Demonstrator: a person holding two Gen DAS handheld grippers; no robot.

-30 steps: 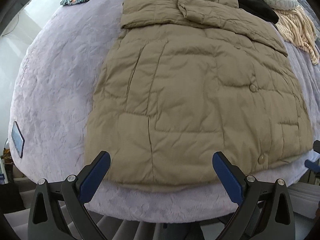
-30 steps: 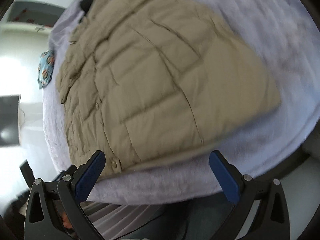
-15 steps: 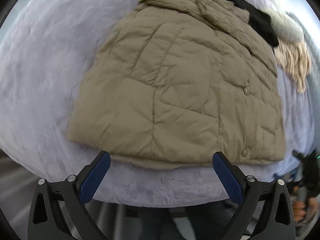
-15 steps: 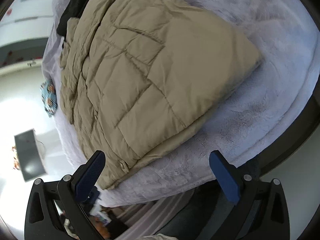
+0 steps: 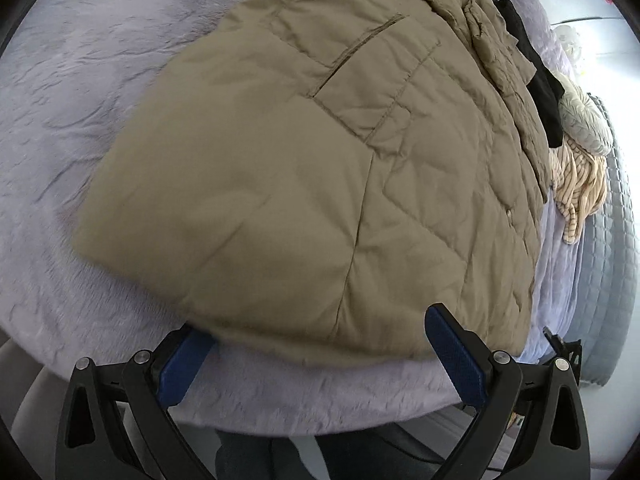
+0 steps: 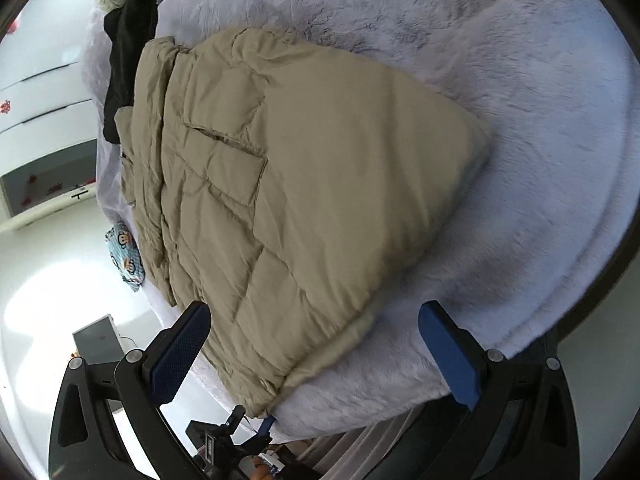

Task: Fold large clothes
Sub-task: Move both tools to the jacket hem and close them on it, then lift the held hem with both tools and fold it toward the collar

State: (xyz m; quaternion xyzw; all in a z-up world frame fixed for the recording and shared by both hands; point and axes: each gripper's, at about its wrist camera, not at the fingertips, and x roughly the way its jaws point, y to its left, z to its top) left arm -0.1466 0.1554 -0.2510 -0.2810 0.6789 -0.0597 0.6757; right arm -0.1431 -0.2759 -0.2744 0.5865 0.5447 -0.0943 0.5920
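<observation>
Black garment (image 5: 538, 80) and striped knit (image 5: 580, 184) lie beyond tan jacket (image 5: 320, 168) on lilac bed (image 5: 80, 80); left tool (image 5: 320, 356) and right tool (image 6: 316, 352) both gape empty.

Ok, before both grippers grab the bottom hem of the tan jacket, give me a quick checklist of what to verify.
1. Left gripper open: ok, jaws spread wide.
2. Right gripper open: ok, jaws spread wide, nothing between them.
3. Both at the hem of the tan jacket: ok, each view shows the near edge right in front of its fingers.
4. Jacket flat on the lavender blanket: ok, only light wrinkles.
5. Far end clear for folding: not ok, a black garment touches the collar end and a striped cream garment lies beside it.
6. Fabric layers at the hem aligned: cannot tell, the edge is blurred.
</observation>
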